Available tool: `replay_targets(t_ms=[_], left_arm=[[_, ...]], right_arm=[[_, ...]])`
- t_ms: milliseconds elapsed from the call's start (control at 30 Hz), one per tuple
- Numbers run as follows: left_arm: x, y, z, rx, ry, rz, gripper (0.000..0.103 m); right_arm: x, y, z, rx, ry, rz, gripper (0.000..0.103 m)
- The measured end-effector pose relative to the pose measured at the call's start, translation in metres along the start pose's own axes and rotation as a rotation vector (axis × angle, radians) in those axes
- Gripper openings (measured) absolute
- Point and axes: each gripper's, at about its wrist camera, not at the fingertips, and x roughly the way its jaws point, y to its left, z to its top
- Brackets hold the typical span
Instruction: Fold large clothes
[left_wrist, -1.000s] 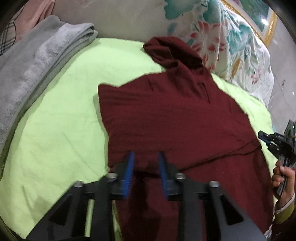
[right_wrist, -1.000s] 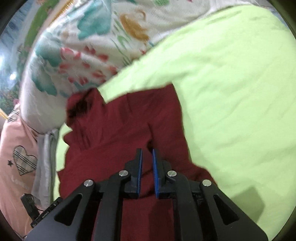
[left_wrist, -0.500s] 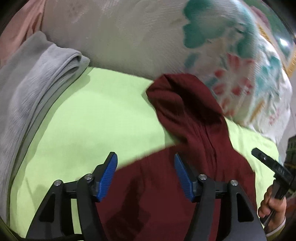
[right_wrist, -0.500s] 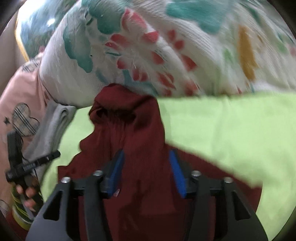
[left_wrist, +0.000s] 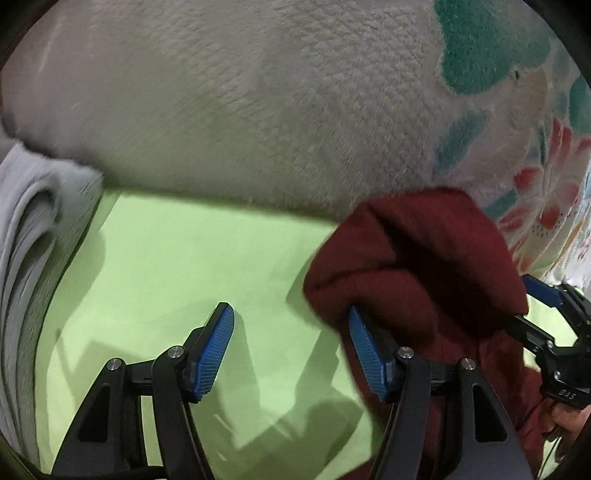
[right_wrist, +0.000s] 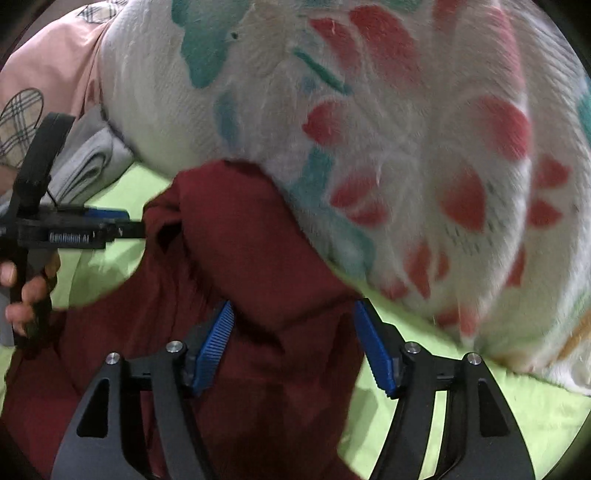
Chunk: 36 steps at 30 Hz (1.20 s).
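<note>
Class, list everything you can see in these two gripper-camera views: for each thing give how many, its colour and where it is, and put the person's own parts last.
Hooded garment: one, dark red, lying on the sheet, hood end against the floral blanket.
Sheet: one, lime green, spread under everything.
Floral blanket: one, white with red and teal print, bunched behind the hood.
Folded grey cloth: one, grey, at the left edge of the sheet.
Pink cloth: one, pink with a plaid heart, beyond the grey cloth.
Left hand-held gripper: one, black with blue pads, open over bare sheet beside the hood.
Right hand-held gripper: one, black with blue pads, open, hood fabric between the jaws.
Hand: one, gripping the left gripper's handle.
</note>
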Motion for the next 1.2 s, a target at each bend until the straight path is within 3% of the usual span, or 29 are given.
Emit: replay_targets(t_ms=[33, 67, 100, 133, 200, 233, 267, 300, 333, 400, 467, 600, 733, 933, 1200], left_arm=[[0.001, 0.0, 0.004, -0.005, -0.007, -0.015, 0.065], [0.002, -0.001, 0.008, -0.014, -0.01, -0.03, 0.065], [0.003, -0.002, 0.011, -0.017, -0.015, -0.04, 0.065], [0.004, -0.004, 0.014, -0.012, -0.021, -0.041, 0.065], [0.011, -0.012, 0.018, 0.027, -0.008, -0.021, 0.062], [0.015, -0.017, 0.018, 0.058, -0.001, -0.006, 0.049], [0.017, -0.022, 0.017, 0.082, -0.003, -0.005, 0.024], [0.017, -0.027, 0.015, 0.102, -0.002, -0.019, 0.011], [0.014, -0.033, 0.013, 0.125, -0.008, -0.024, 0.007], [-0.005, -0.047, 0.005, 0.184, -0.09, 0.013, 0.005], [-0.026, -0.056, -0.005, 0.203, -0.138, 0.005, 0.004], [-0.082, -0.067, -0.034, 0.217, -0.229, -0.048, 0.004], [-0.139, -0.067, -0.09, 0.173, -0.294, -0.132, 0.004], [-0.175, -0.076, -0.168, 0.146, -0.271, -0.181, 0.004], [-0.174, -0.094, -0.241, 0.165, -0.186, -0.174, 0.004]], right_arm=[[0.002, -0.004, 0.005, 0.027, -0.012, 0.023, 0.065], [0.003, -0.009, 0.008, 0.056, -0.019, 0.038, 0.044], [0.004, -0.014, 0.01, 0.087, -0.023, 0.047, 0.017], [0.003, -0.02, 0.012, 0.126, -0.03, 0.054, 0.009], [-0.005, -0.03, 0.012, 0.189, -0.063, 0.079, 0.009], [-0.012, -0.034, 0.012, 0.209, -0.085, 0.087, 0.008], [-0.019, -0.037, 0.01, 0.225, -0.106, 0.094, 0.008], [-0.025, -0.038, 0.007, 0.235, -0.116, 0.101, 0.008], [-0.032, -0.04, 0.004, 0.246, -0.126, 0.109, 0.008], [-0.043, -0.039, 0.001, 0.243, -0.138, 0.103, 0.008], [-0.059, -0.042, -0.005, 0.248, -0.159, 0.103, 0.008], [-0.1, -0.053, -0.028, 0.294, -0.197, 0.117, 0.008], [-0.137, -0.051, -0.06, 0.307, -0.216, 0.135, 0.008], [-0.181, -0.031, -0.128, 0.321, -0.174, 0.155, 0.008], [-0.201, 0.013, -0.207, 0.29, -0.125, 0.133, 0.008]])
